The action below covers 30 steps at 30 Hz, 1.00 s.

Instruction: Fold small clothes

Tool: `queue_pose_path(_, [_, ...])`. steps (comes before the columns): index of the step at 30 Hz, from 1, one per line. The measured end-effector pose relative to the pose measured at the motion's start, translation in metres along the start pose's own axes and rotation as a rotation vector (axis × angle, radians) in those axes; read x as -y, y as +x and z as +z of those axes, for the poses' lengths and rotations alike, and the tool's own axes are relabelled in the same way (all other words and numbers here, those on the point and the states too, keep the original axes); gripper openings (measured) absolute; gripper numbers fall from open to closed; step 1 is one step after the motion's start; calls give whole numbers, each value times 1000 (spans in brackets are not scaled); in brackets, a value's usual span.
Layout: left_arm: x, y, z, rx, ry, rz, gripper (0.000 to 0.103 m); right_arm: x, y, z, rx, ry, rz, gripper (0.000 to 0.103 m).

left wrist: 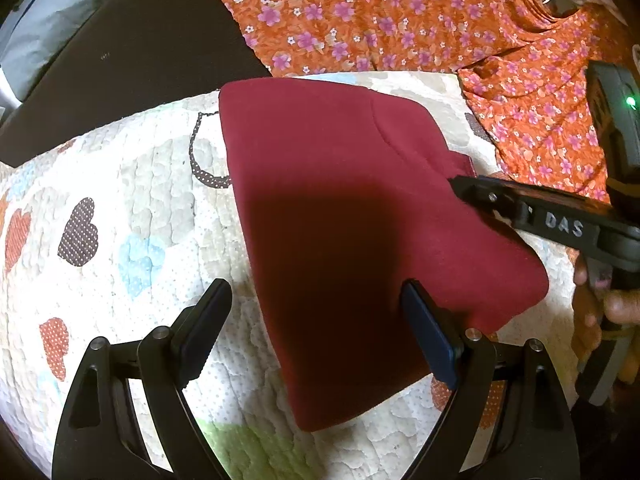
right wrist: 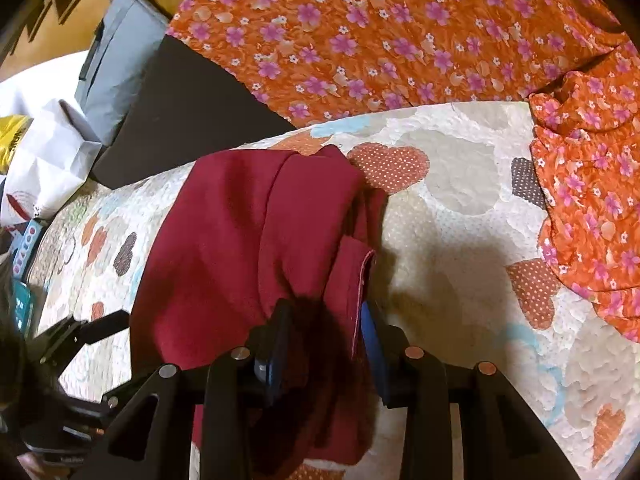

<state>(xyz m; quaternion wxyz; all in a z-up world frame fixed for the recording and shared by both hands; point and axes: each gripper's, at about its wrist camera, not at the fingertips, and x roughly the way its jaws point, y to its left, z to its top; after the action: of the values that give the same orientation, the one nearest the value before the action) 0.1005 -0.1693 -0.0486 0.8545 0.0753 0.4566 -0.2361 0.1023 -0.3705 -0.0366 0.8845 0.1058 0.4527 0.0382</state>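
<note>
Maroon garment point(left wrist: 360, 200) lies folded on the heart-print quilt point(left wrist: 120, 220), near the orange floral cloth point(left wrist: 360, 12). My left gripper point(left wrist: 316, 328) hangs wide apart over its near edge, gripping nothing, ready to steady or smooth. My right gripper point(right wrist: 326, 340) stands parted around a hemmed flap; whether its pads press I can't tell. The garment's near end is hidden under my tongs.
</note>
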Motion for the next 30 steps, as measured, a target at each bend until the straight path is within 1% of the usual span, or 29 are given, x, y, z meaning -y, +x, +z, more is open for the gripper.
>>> queue_pose_path(3, [-1,1,0,-1,-4,-1,87,1,8,9,11,9,-3,35])
queue_pose_path(6, [-3,3,0,-3,-12,-7,87,3,20,15,-4,17,1,35])
queue_pose_path(8, [-4,3,0,-3,-16,-12,87,2,23,16,11,4,4,35])
queue_pose_path(9, [-4,3,0,-4,-18,-14,87,0,23,17,23,-24,-1,35])
queue_pose_path(11, [-4,4,0,-7,-19,-18,87,-5,21,17,41,-70,-19,21])
queue_pose_path(12, [-4,4,0,-7,-19,-19,87,-6,18,18,52,-89,-31,17])
queue_pose_path(13, [-4,4,0,-8,-18,-20,87,-8,13,19,72,-113,-50,8])
queue_pose_path(14, [-4,4,0,-8,-17,-22,87,-9,10,19,80,-121,-56,6])
queue_pose_path(17, [-2,7,1,-17,-10,-20,87,-5,19,18,56,-120,-75,6])
queue_pose_path(20, [-2,8,-1,-22,-8,-19,87,-6,24,15,60,-145,-106,6])
queue_pose_path(27, [-3,5,0,-13,-12,-14,87,-1,9,14,62,-80,-71,6])
queue_pose_path(30, [-6,2,2,-3,-22,-13,87,7,-1,12,75,0,-34,6])
